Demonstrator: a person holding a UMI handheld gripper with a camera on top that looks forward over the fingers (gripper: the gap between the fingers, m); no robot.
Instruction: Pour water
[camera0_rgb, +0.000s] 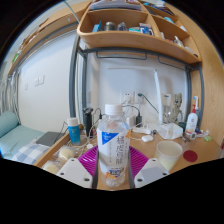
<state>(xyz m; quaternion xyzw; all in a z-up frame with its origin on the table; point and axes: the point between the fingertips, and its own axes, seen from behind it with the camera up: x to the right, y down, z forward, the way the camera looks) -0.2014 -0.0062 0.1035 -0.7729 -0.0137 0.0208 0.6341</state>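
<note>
**Between the jaws: water bottle, upright**

Between the magenta pads (90, 158) stands a clear water bottle (113, 145), white cap on; the gripper (113, 172) is clamped on it. Contents unclear. White cup (169, 154) on the table (200, 158), right of the bottle. Small blue-capped bottle (73, 131) left. Shelf (125, 40) overhead.

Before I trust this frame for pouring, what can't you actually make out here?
- Water bottle, gripper view: its base is cut off between the jaws, so contact is unclear.
- Paper cup: inside hidden by its rim.
- Bottle label text: too small.
- Shelf items: too small to identify.
</note>
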